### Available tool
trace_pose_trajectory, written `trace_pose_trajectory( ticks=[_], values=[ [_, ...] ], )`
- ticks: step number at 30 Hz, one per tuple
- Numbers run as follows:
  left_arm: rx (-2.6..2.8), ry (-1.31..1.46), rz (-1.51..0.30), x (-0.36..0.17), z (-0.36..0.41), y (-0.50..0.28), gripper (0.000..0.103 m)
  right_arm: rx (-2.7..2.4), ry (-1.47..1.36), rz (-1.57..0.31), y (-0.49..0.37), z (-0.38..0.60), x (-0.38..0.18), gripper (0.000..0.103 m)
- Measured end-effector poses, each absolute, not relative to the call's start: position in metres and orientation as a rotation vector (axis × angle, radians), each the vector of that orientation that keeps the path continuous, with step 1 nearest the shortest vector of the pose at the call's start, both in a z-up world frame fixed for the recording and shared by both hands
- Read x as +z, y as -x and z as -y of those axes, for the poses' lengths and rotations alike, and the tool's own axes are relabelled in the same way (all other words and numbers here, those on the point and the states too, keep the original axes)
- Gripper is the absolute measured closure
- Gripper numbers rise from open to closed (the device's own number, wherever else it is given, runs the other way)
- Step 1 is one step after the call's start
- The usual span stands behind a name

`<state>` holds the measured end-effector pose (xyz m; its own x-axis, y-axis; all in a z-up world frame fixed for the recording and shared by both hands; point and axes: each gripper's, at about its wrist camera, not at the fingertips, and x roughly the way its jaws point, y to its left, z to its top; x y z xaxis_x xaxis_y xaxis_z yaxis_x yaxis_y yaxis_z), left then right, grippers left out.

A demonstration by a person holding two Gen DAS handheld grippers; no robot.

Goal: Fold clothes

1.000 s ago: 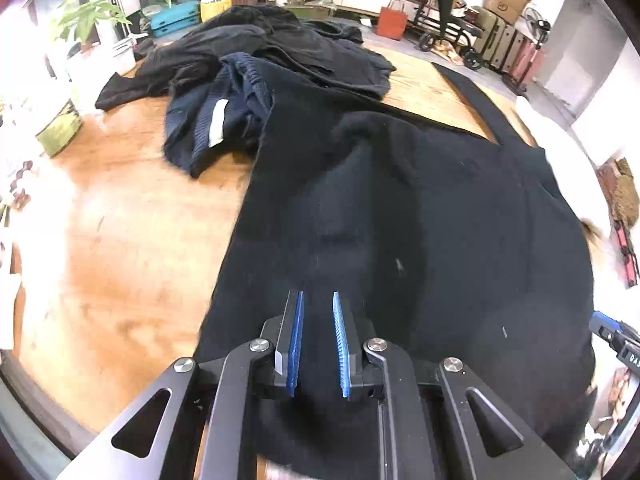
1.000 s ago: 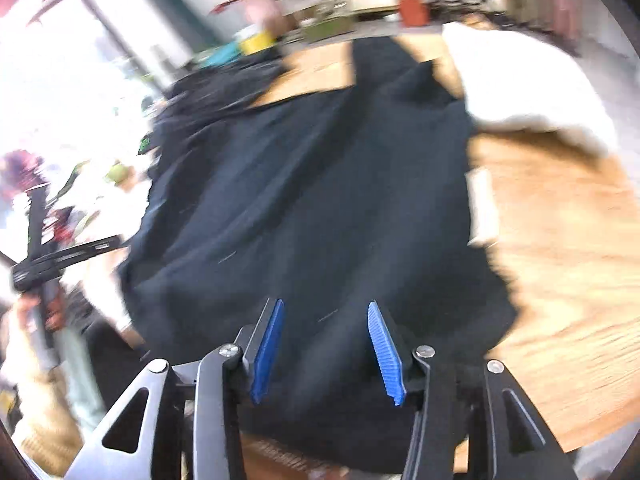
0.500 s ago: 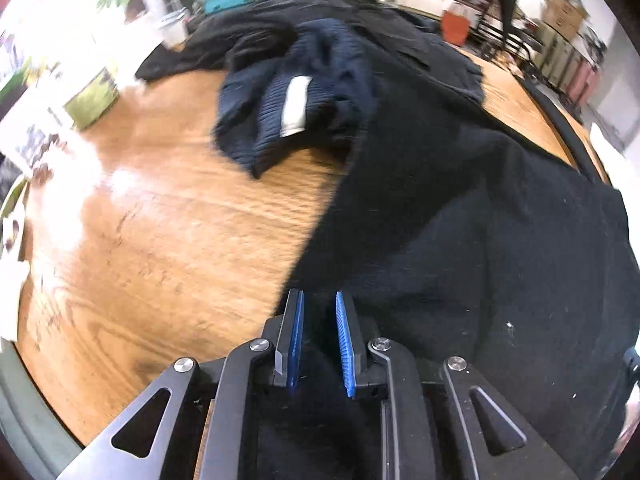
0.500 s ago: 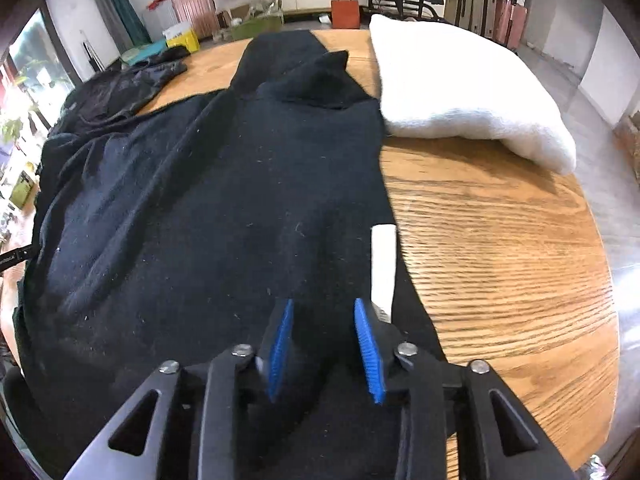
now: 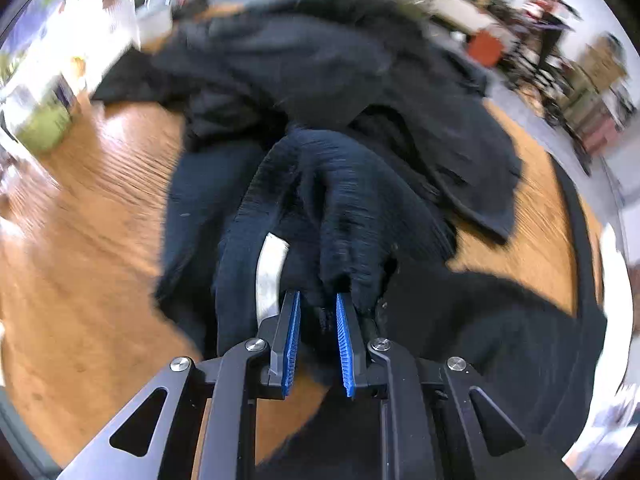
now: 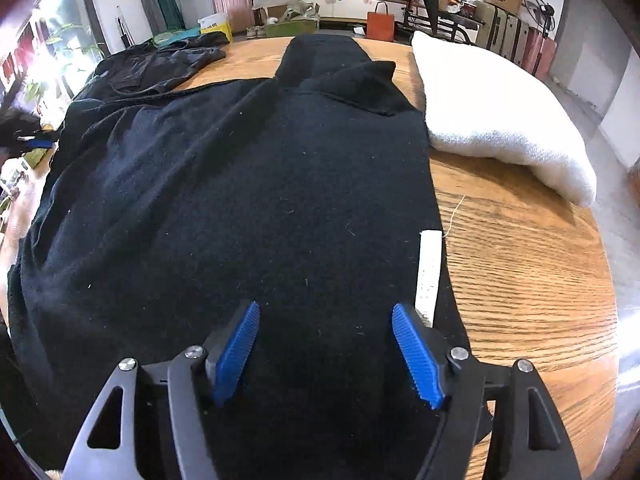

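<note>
A large black sweater point(image 6: 260, 200) lies spread flat on the round wooden table point(image 6: 520, 280), a white label point(image 6: 428, 272) at its right edge. My right gripper point(image 6: 326, 310) hovers over its near end, wide open, nothing between the pads. In the blurred left wrist view a crumpled navy knit garment point(image 5: 360, 200) with a white label point(image 5: 272, 276) bunches against my left gripper point(image 5: 317, 296). Its pads stand a narrow gap apart, with a little knit fabric at the tips. Part of the black sweater point(image 5: 520, 340) shows at lower right.
A heap of dark clothes point(image 5: 320, 60) lies behind the navy knit, also visible as dark clothes point(image 6: 152, 68) at the table's far left. A folded white blanket point(image 6: 500, 112) rests on the right side. Bare wood point(image 5: 80, 240) shows left of the navy knit. Clutter fills the room behind.
My left gripper has swept forward off the black sweater to the navy knit, its gap unchanged. My right gripper has opened wide from a narrow gap, staying over the sweater's near end.
</note>
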<state>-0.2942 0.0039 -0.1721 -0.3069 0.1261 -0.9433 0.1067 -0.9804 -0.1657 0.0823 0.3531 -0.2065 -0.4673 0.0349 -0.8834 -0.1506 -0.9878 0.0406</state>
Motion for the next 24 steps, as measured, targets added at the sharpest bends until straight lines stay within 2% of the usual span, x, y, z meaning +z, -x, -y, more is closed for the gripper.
trace_pose_trajectory(
  ticks=[8,11,13,18,22,24],
  values=[
    [2.593,1.876,0.352,-0.169,0.001,0.342,0.082,2.685,1.527,-0.452,-0.088,-0.377,-0.205,0.027],
    [2.739,1.853,0.284,-0.166,0.008,0.351,0.079,2.690,1.506,-0.517,-0.089,-0.380,-0.205,0.027],
    [2.826,1.845,0.215,-0.165,0.012,0.351,0.079,2.688,1.503,-0.503,-0.089,-0.377,-0.206,0.027],
    [2.848,1.832,0.228,-0.160,0.030,0.335,0.077,2.687,1.500,-0.481,-0.086,-0.374,-0.208,0.027],
    [2.932,1.776,0.131,-0.171,-0.003,0.348,0.075,2.692,1.488,-0.528,-0.084,-0.380,-0.209,0.027],
    [2.983,1.662,0.165,-0.163,-0.009,0.324,0.076,2.691,1.487,-0.537,-0.083,-0.382,-0.209,0.027]
  ],
)
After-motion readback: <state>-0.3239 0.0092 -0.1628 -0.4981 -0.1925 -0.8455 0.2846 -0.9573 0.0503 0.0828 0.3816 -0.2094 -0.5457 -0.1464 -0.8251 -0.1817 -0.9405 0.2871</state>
